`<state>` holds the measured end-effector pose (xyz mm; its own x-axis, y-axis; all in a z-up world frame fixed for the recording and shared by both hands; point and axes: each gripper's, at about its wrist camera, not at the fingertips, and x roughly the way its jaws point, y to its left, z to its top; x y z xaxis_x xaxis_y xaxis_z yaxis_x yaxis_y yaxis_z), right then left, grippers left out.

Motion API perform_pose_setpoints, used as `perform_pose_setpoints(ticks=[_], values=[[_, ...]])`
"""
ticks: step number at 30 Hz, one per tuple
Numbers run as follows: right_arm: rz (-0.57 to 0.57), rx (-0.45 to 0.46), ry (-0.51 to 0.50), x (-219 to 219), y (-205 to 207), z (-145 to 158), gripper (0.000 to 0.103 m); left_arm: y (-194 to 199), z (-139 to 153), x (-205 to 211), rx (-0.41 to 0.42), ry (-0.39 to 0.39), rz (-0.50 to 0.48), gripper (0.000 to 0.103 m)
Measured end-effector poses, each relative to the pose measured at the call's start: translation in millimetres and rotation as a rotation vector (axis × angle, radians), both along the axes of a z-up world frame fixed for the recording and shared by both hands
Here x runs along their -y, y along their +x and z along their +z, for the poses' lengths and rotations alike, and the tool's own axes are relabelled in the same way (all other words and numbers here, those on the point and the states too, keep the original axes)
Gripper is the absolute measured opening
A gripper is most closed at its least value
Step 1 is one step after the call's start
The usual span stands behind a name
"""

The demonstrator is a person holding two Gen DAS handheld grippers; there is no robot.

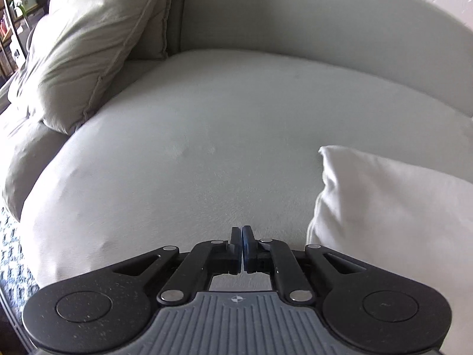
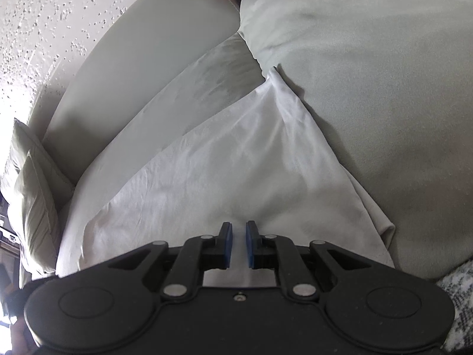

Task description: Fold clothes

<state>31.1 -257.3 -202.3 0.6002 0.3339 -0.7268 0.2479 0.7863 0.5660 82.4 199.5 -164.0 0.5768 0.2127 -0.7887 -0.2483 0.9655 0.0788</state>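
Your left gripper (image 1: 241, 247) has its blue pads pressed together with nothing between them; it hangs over the bare pale seat cushion (image 1: 189, 153) of the sofa; just off to its right a corner of the white cloth (image 1: 393, 207) rises in a soft peak, apart from your fingers; farther out on the left a grey-green throw pillow (image 1: 97, 47) leans against the backrest (image 1: 310, 20), and a patterned rug (image 1: 11, 254) shows at the lower left edge.

Your right gripper (image 2: 238, 244) has its jaws a little apart, a narrow gap between the blue pads and nothing in it; you're right above the white cloth (image 2: 224, 162), which lies spread and wrinkled across the seat, its far corner running up to a point against a big grey cushion (image 2: 384, 74); the cloth's right edge drapes down beside that cushion; beyond the cloth a strip of bare seat meets the backrest (image 2: 133, 59); a textured white wall (image 2: 47, 20) stands behind it; a second pillow (image 2: 29, 195) sits at the far left.
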Motion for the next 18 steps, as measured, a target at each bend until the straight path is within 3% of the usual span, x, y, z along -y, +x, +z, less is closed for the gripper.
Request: perform_pose_setpoints(ticks=[6, 9, 11, 12, 13, 15, 18], values=[[-0.082, 0.045, -0.029, 26, -16, 15, 0.015, -45, 16, 26, 0.086, -0.111, -0.146, 0.008], [-0.072, 0.038, -0.010, 33, -14, 15, 0.016, -42, 7, 46, 0.069, -0.119, -0.188, 0.011], [-0.030, -0.011, -0.027, 30, -7, 8, 0.016, -34, -6, 55, 0.006, -0.094, -0.180, 0.011], [-0.013, -0.057, -0.068, 26, -3, 4, 0.016, -30, -11, 56, -0.035, -0.071, -0.164, 0.011], [-0.024, -0.113, -0.156, 23, -3, 0, 0.001, -30, -12, 55, -0.061, -0.044, -0.150, 0.011], [-0.054, -0.136, -0.279, 20, -10, 3, 0.000, -33, -13, 53, -0.108, 0.008, -0.129, 0.011], [-0.073, -0.131, -0.346, 20, -24, 14, 0.000, -51, -3, 44, -0.114, 0.031, -0.140, 0.009]])
